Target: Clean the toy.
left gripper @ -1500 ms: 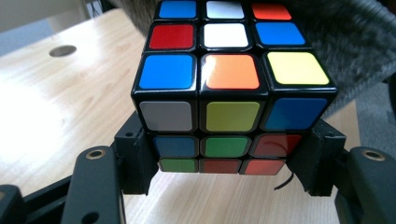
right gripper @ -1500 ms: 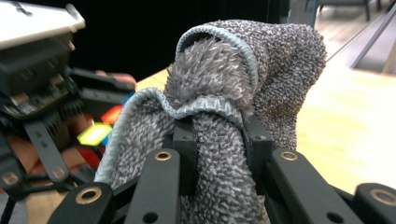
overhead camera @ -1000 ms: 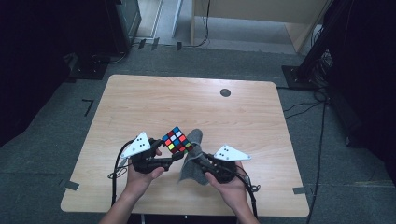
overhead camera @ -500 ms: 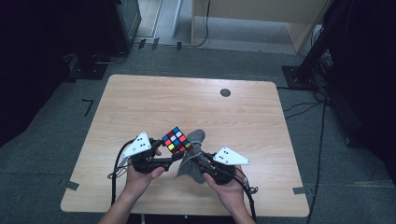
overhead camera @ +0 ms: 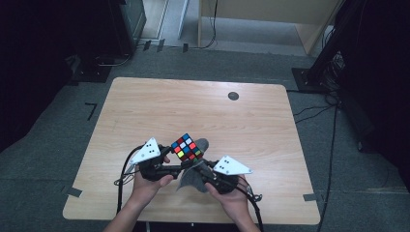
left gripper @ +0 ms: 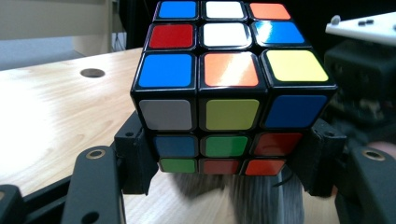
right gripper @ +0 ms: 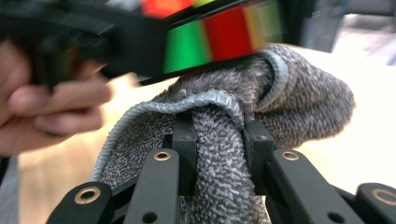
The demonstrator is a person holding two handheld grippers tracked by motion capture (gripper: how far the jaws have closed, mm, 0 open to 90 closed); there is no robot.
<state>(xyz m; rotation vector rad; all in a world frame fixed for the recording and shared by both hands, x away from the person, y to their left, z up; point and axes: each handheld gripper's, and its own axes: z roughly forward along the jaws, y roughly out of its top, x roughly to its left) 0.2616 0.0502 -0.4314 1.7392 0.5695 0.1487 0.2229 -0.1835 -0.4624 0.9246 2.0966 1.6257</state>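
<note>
While our left tongs [left gripper: 224,182] clamp the scrambled puzzle cube [overhead camera: 186,146] by its lower layer and hold it up off the desk [overhead camera: 203,106], our right tongs [right gripper: 219,140] pinch a bunched grey cloth [right gripper: 280,102] and press it to the cube's underside. We judge the step in hand to be wiping the cube. Next we likely need to rub the cloth along the bottom face, or turn the cube to offer a fresh side, with both grips kept firm. In the high view the cube sits at about six o'clock on the desk, near our edge. We count one cube, one cloth, two tongs, and one dark round spot [overhead camera: 233,95] at about one o'clock.
</note>
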